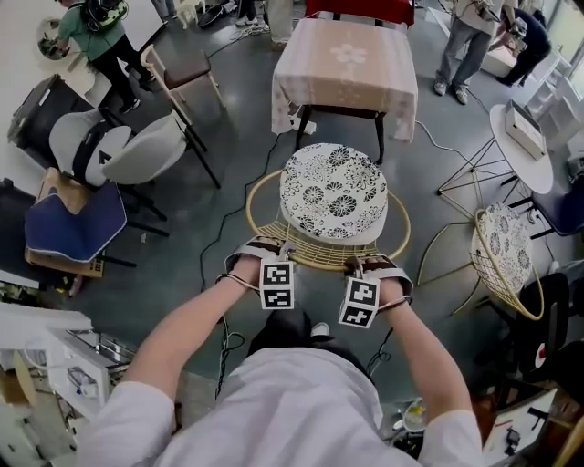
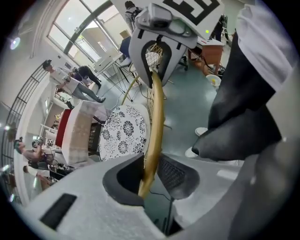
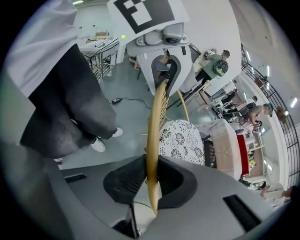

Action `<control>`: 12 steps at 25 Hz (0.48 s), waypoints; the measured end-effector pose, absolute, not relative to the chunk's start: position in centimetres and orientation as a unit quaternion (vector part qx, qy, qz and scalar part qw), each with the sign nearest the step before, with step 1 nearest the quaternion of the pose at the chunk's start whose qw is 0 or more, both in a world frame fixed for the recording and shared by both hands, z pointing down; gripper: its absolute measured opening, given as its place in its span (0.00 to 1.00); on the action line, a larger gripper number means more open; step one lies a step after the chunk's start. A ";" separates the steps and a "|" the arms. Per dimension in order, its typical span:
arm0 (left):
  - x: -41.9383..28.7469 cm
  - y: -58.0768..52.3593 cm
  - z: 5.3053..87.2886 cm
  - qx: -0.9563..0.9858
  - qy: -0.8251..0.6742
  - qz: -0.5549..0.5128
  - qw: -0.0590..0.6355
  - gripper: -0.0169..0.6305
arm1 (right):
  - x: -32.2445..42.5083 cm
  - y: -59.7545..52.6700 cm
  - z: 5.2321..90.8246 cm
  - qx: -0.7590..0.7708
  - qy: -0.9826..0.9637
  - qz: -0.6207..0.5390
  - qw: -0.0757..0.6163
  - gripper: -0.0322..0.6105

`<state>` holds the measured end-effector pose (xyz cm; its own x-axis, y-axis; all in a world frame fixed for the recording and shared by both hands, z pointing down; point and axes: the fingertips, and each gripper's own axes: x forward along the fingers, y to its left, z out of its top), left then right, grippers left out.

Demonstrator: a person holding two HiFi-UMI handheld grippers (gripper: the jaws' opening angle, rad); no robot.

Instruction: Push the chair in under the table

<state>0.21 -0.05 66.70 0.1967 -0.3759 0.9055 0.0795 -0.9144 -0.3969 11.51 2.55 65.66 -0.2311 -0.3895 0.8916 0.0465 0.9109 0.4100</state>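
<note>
A wire chair with a gold back rim (image 1: pixel 321 262) and a round black-and-white floral seat cushion (image 1: pixel 333 193) stands in front of a small table with a pale pink cloth (image 1: pixel 347 64). Both grippers are on the chair's back rim, left gripper (image 1: pixel 262 248) to the left and right gripper (image 1: pixel 376 265) to the right. In the left gripper view the rim (image 2: pixel 157 108) runs between the jaws of the left gripper (image 2: pixel 152 171), against one pad, with a slit at the other. In the right gripper view the right gripper (image 3: pixel 152 180) has both pads pressed on the rim (image 3: pixel 154 122).
A second floral wire chair (image 1: pixel 502 251) stands at the right beside a round white table (image 1: pixel 520 137). Office chairs (image 1: pixel 109 150) and a blue-cushioned seat (image 1: pixel 73 223) crowd the left. A red chair (image 1: pixel 360 9) sits behind the pink table. People stand at the back.
</note>
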 end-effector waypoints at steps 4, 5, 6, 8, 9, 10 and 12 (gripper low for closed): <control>0.7 -0.5 66.7 -0.747 0.094 -0.630 0.190 0.15 | 12.1 2.1 65.6 0.114 -0.765 -0.163 0.612 0.12; 0.9 -0.6 66.7 -0.749 0.090 -0.629 0.186 0.15 | 12.3 2.0 65.6 0.118 -0.765 -0.160 0.613 0.12; 1.1 -0.6 66.7 -0.750 0.084 -0.630 0.181 0.15 | 12.5 1.9 65.6 0.121 -0.766 -0.156 0.612 0.12; 1.3 -0.6 66.8 -0.751 0.072 -0.633 0.174 0.14 | 12.6 1.8 65.5 0.119 -0.767 -0.147 0.613 0.12; 1.3 -0.6 66.8 -0.752 0.067 -0.633 0.173 0.14 | 12.6 1.8 65.5 0.115 -0.768 -0.145 0.613 0.12; 1.3 -0.5 66.8 -0.752 0.062 -0.633 0.172 0.14 | 12.5 1.9 65.5 0.112 -0.769 -0.143 0.613 0.12; 1.2 -0.4 67.0 -0.752 0.054 -0.635 0.169 0.13 | 12.5 1.9 65.5 0.107 -0.773 -0.141 0.610 0.12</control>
